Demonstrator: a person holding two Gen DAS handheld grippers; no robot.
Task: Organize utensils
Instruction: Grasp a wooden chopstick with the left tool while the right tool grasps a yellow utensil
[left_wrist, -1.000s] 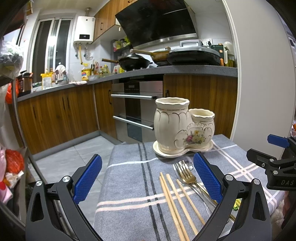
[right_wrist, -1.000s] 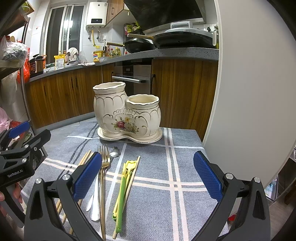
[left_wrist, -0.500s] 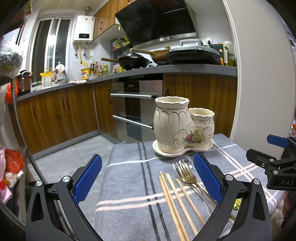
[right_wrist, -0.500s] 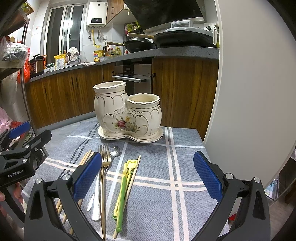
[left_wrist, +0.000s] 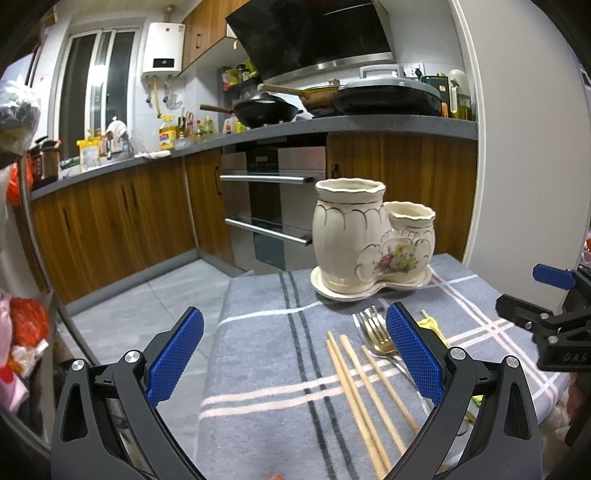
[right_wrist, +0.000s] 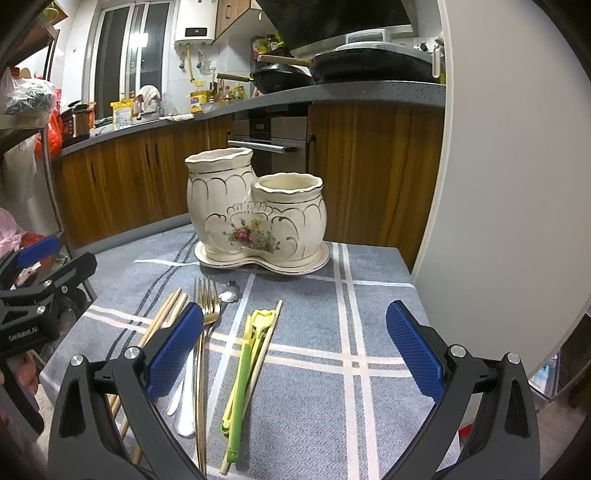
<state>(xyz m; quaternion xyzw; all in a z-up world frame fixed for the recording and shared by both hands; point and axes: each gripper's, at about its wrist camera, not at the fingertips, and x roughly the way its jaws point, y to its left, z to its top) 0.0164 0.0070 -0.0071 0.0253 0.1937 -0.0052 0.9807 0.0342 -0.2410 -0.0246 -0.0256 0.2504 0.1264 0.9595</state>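
A cream double-pot utensil holder (left_wrist: 369, 240) (right_wrist: 255, 214) with a flower print stands on its saucer at the far side of the grey plaid cloth. In front of it lie wooden chopsticks (left_wrist: 360, 387) (right_wrist: 162, 317), a gold fork (left_wrist: 376, 332) (right_wrist: 207, 302), a silver spoon (right_wrist: 226, 296) and green-yellow utensils (right_wrist: 245, 365). My left gripper (left_wrist: 293, 356) hangs open over the cloth's left part, nothing between its fingers. My right gripper (right_wrist: 295, 350) is open above the green utensils, also holding nothing.
The table cloth (right_wrist: 369, 332) ends at a white wall (right_wrist: 498, 184) on the right. Beyond the table are wooden cabinets, an oven (left_wrist: 273, 206) and a counter with pans (left_wrist: 384, 99). A shelf with bags (right_wrist: 26, 110) stands at the left.
Both grippers have crept slightly forward toward the holder, which looks a little nearer. Nothing was picked up or released.
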